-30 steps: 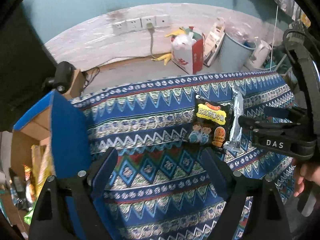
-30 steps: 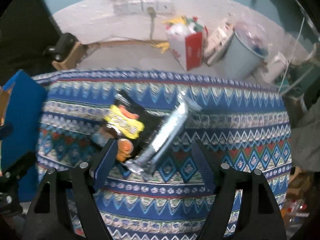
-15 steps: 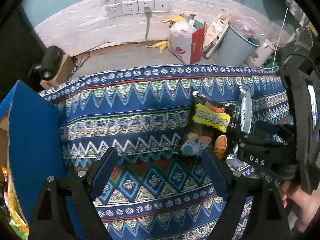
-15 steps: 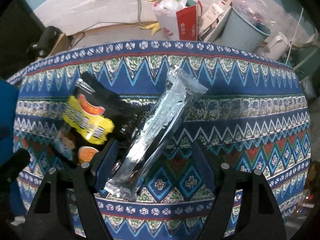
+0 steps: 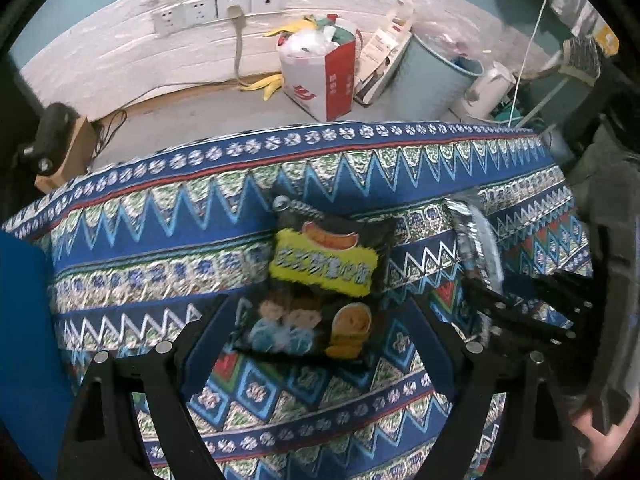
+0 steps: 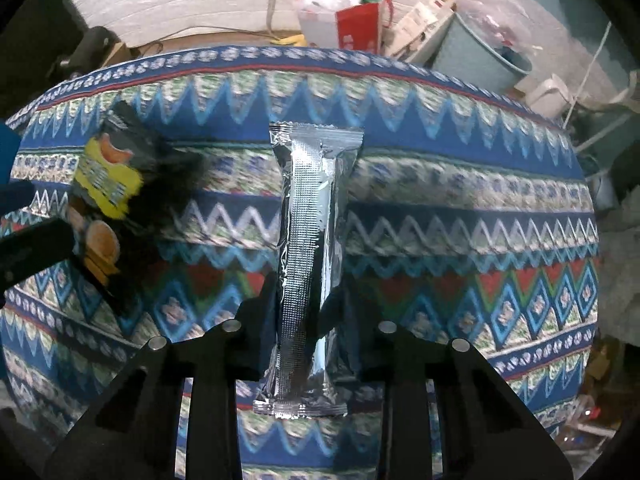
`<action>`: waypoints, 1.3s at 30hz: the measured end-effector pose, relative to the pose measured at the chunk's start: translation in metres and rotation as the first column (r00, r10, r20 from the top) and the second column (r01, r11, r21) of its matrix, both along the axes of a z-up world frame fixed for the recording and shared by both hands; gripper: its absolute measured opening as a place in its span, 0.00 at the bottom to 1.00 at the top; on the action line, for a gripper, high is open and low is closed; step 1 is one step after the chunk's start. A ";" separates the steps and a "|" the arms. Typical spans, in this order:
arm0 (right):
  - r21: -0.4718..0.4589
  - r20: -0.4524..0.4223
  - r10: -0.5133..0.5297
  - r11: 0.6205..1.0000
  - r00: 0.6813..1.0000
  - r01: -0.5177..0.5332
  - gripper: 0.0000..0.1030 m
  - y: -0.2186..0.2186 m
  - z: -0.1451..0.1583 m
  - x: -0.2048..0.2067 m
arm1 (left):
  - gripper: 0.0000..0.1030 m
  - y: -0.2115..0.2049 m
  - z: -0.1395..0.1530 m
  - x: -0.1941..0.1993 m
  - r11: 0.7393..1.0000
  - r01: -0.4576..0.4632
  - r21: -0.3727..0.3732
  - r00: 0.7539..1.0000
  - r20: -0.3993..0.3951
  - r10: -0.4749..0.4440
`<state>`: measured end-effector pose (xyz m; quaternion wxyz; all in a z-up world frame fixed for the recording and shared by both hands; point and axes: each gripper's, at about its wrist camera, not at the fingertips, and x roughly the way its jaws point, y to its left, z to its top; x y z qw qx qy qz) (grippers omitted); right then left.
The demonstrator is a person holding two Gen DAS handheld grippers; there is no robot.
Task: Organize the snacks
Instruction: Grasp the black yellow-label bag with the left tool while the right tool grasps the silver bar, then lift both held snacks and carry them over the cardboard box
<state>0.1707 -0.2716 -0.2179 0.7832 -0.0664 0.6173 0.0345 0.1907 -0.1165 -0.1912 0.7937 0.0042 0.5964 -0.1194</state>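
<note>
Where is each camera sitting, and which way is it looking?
Left wrist view: sits on the left gripper, looking forward and down at the black snack bag on the patterned cloth; its own two fingers and the right gripper show.
Right wrist view: sits on the right gripper, looking along the silver packet pinched between its fingers.
Both show the black snack bag, silver packet, cloth and red-and-white bag by the wall.
</note>
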 end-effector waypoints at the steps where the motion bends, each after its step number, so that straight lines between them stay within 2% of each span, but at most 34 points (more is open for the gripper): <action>1: -0.001 0.000 -0.001 1.000 1.000 0.001 0.27 -0.002 0.001 -0.001 | 0.85 -0.004 -0.003 0.002 1.000 0.006 0.009 1.000 -0.005 -0.006; 6: 0.032 0.006 -0.015 0.999 1.000 0.015 0.27 -0.022 0.002 -0.009 | 0.85 -0.015 -0.022 0.006 0.999 0.013 0.052 0.999 -0.042 -0.011; 10: 0.055 0.009 -0.026 0.998 1.000 0.026 0.45 -0.030 0.000 -0.007 | 0.86 -0.021 -0.034 0.008 0.994 0.018 0.111 0.999 -0.050 -0.012; 15: 0.043 0.037 -0.026 0.999 0.999 0.025 0.47 -0.029 -0.002 -0.002 | 0.87 -0.025 -0.039 0.009 0.992 0.016 0.125 1.000 -0.026 -0.012; 16: 0.037 0.042 -0.022 0.999 0.999 0.021 0.47 -0.028 -0.003 0.001 | 0.86 -0.027 -0.039 0.008 0.991 0.021 0.130 1.000 -0.019 -0.019; 17: 0.028 0.049 -0.016 1.000 0.999 0.015 0.47 -0.027 -0.003 0.002 | 0.80 -0.028 -0.039 0.008 0.991 0.023 0.135 1.000 -0.011 -0.022; 18: 0.022 0.052 -0.013 1.000 0.999 0.012 0.47 -0.024 -0.004 0.004 | 0.76 -0.029 -0.037 0.007 0.989 0.022 0.143 1.000 0.000 -0.023; 20: 0.013 0.063 0.004 1.000 0.998 -0.004 0.36 -0.020 -0.004 0.004 | 0.66 -0.029 -0.033 0.004 0.987 0.026 0.161 0.999 0.014 -0.029; 21: 0.006 0.062 0.012 1.000 0.998 -0.013 0.27 -0.017 -0.005 0.005 | 0.63 -0.029 -0.031 0.003 0.985 0.031 0.168 0.999 0.022 -0.035; 23: -0.001 0.061 0.022 1.000 0.998 -0.022 0.27 -0.012 -0.003 0.003 | 0.57 -0.028 -0.025 0.000 0.983 0.042 0.177 0.998 0.040 -0.050; 29: 0.000 0.061 0.024 1.000 0.998 -0.024 0.26 -0.006 0.006 -0.003 | 0.57 -0.015 -0.012 -0.011 0.984 0.019 0.175 0.998 0.050 -0.028; 39: 0.040 0.105 0.042 0.998 0.994 -0.046 0.26 0.004 0.045 -0.012 | 0.57 0.007 0.022 -0.031 0.991 -0.027 0.132 0.995 0.098 0.014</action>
